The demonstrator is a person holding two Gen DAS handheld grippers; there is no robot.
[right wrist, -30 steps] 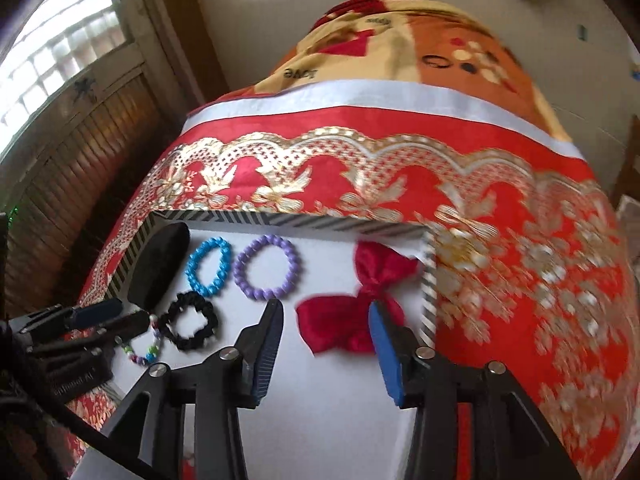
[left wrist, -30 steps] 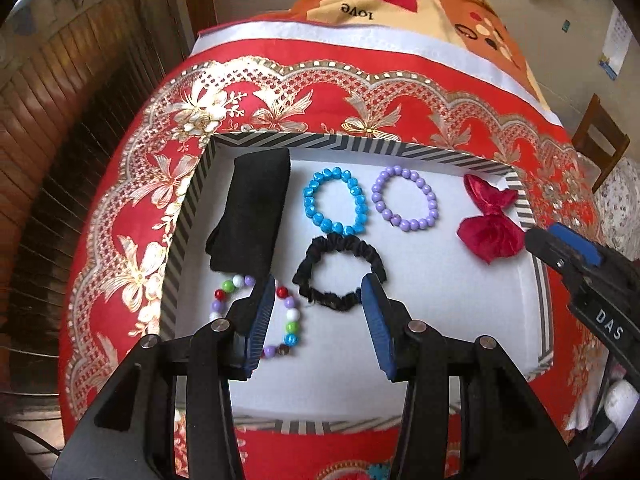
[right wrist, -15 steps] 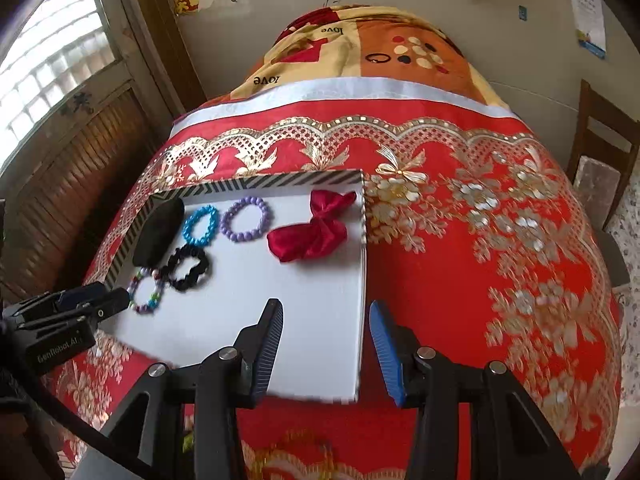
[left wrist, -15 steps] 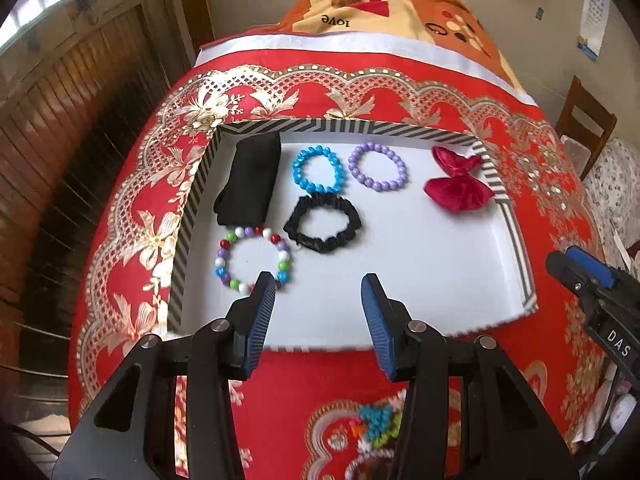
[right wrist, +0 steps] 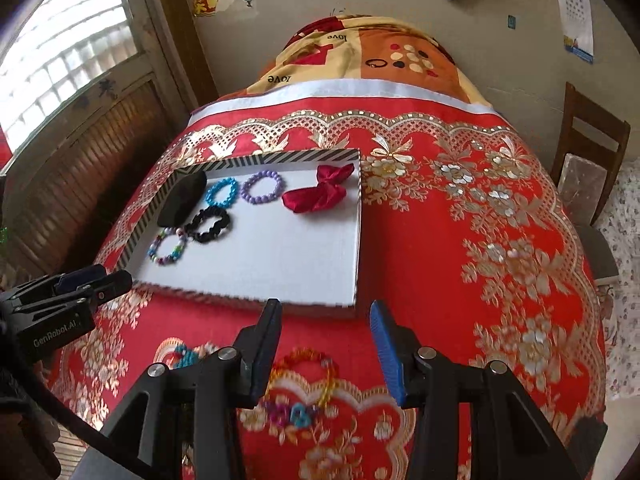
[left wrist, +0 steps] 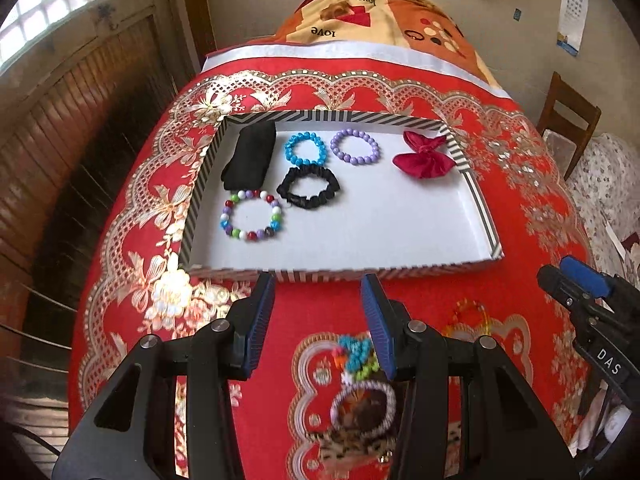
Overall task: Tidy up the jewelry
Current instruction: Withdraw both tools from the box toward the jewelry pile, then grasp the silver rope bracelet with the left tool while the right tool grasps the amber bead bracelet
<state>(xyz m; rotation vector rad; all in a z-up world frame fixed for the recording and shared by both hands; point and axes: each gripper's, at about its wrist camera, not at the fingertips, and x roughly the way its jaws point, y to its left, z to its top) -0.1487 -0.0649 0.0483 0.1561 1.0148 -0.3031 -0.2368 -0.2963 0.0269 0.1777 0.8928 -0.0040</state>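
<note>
- Left hand-held gripper (left wrist: 318, 308): spread wide, nothing between the blue pads, touching nothing, poised just short of the near wall of the striped tray (left wrist: 476, 196) on the red floral cloth (left wrist: 532, 184).
- Right hand-held gripper (right wrist: 326, 334): likewise wide apart and empty, near the tray's near right corner.
- Inside the tray, along the far wall: black pouch (left wrist: 250, 156) at the left corner, blue bead bracelet (left wrist: 305, 148), purple bead bracelet (left wrist: 355, 147), red bow (left wrist: 424, 158) at the right corner.
- Nearer within the tray: black scrunchie (left wrist: 309, 186), touching the multicolored bead bracelet (left wrist: 253, 216) beside the left wall.
- Outside the tray, on the cloth by the right hand-held gripper: orange bead bracelet (right wrist: 308, 372), blurred.
</note>
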